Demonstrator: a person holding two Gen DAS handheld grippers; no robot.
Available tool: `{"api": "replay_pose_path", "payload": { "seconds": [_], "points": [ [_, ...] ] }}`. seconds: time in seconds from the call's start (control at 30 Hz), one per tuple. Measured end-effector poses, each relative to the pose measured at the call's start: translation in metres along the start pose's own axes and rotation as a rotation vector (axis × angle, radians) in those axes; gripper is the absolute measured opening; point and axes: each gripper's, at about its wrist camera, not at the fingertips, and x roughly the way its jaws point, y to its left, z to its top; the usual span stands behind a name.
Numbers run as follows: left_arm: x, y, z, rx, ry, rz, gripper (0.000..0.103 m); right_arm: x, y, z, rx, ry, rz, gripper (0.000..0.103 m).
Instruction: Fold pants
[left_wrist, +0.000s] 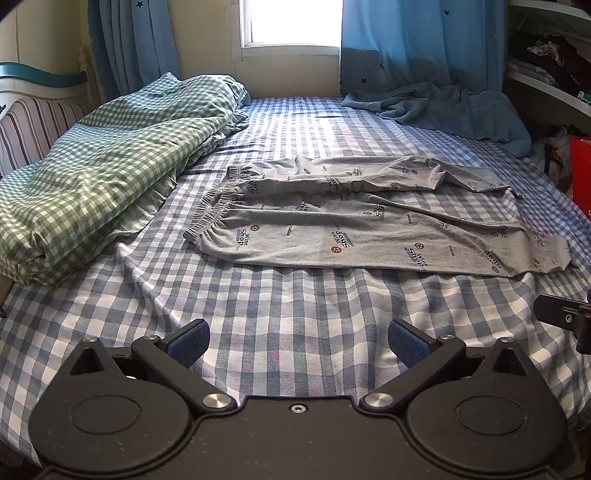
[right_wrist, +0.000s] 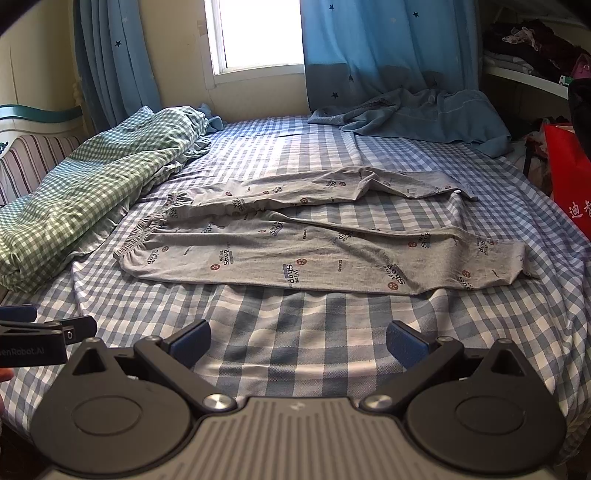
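Grey printed pants (left_wrist: 354, 225) lie spread flat on the blue checked bed sheet (left_wrist: 280, 332), waistband to the left, legs to the right and slightly apart. They also show in the right wrist view (right_wrist: 314, 251). My left gripper (left_wrist: 297, 341) is open and empty, held over the sheet in front of the pants. My right gripper (right_wrist: 297, 341) is open and empty too, in front of the pants. Each gripper shows at the edge of the other's view, the right one (left_wrist: 565, 317) and the left one (right_wrist: 44, 332).
A green checked duvet (left_wrist: 96, 162) is bunched along the left side of the bed. A blue blanket (left_wrist: 450, 110) lies at the far right by the curtains. A red bag (right_wrist: 569, 173) and shelves with clothes (right_wrist: 532, 48) stand to the right.
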Motion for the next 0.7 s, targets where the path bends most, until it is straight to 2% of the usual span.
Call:
{"api": "replay_pose_path", "payload": {
  "seconds": [0.7],
  "points": [
    [0.008, -0.005, -0.012, 0.000, 0.016, 0.002, 0.102, 0.011, -0.004, -0.001, 0.012, 0.021, 0.007, 0.103]
  ]
}}
